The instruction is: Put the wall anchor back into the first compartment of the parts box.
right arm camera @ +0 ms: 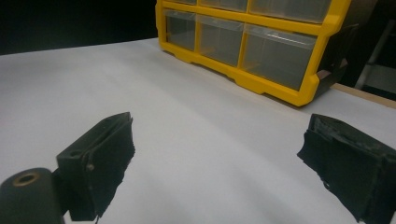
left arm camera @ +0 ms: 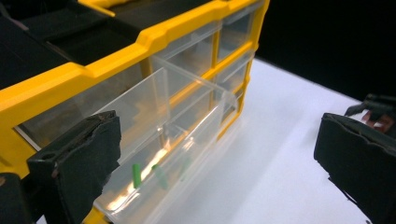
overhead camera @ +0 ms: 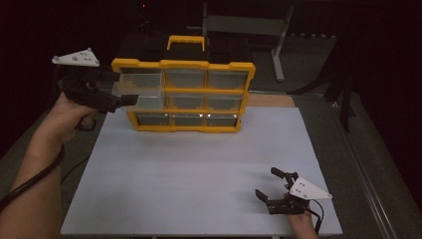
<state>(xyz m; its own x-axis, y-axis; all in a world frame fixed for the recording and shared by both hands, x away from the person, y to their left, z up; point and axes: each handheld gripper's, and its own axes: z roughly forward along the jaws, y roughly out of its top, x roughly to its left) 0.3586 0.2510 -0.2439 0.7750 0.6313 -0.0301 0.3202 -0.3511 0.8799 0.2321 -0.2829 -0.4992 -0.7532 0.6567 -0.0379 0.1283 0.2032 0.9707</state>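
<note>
Hovering wide-jawed, left tool (overhead camera: 119, 94) beside pulled-out clear drawer (left arm camera: 177, 135) of organizer (overhead camera: 183, 94).

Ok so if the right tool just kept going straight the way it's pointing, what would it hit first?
Probably the yellow drawer cabinet, around its bottom row of drawers. The right tool is open and low over the white table top, with bare surface between them, though depth is hard to judge.
</note>
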